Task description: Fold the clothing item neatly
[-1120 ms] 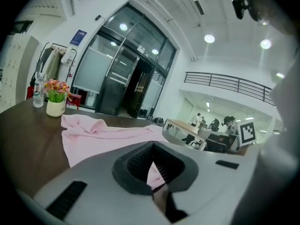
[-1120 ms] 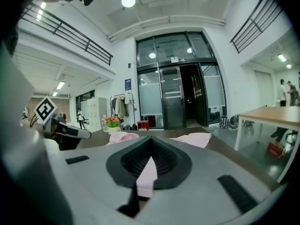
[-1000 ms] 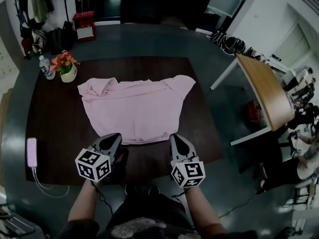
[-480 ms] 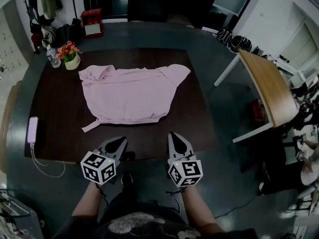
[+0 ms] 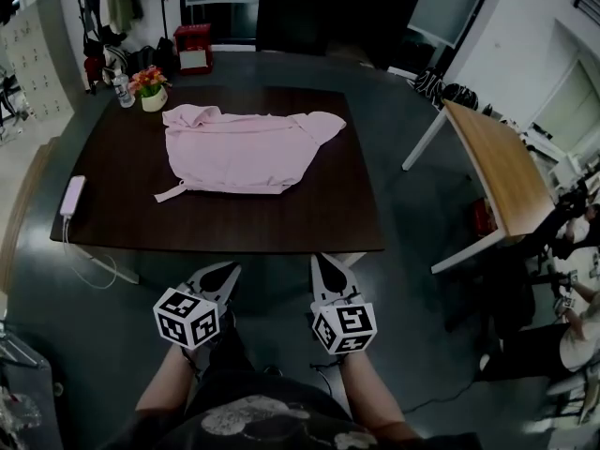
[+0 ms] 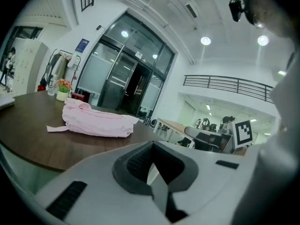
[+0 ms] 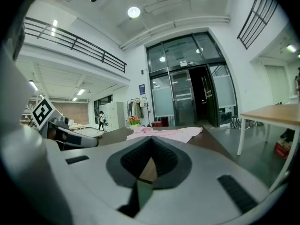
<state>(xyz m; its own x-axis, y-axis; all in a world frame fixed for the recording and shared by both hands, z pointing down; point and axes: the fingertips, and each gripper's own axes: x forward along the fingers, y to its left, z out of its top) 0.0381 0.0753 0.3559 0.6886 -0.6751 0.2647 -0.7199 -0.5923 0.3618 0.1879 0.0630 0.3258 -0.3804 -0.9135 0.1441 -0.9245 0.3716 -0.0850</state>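
The pale grey jaws of the left gripper (image 6: 152, 158) fill the lower frame, pressed together with nothing between them. Beyond them a folded pink cloth garment (image 6: 96, 121) lies on the dark brown wooden table (image 6: 28, 142), a thin strip trailing leftward. A small pot of orange flowers (image 6: 62, 90) stands at the far end. A black-and-white square marker (image 6: 243, 132) shows at right.

Shows a pale pink garment (image 5: 239, 148) lying flat on the far left part of a dark brown counter (image 5: 234, 218), folded to a rough rectangle. Bunches into soft rumples at the far left corner; runs out to a blunt point at the far right. Trails a narrow pink strip (image 5: 170, 195) from the near left corner onto the bare counter top. Lies well apart from the near edge.
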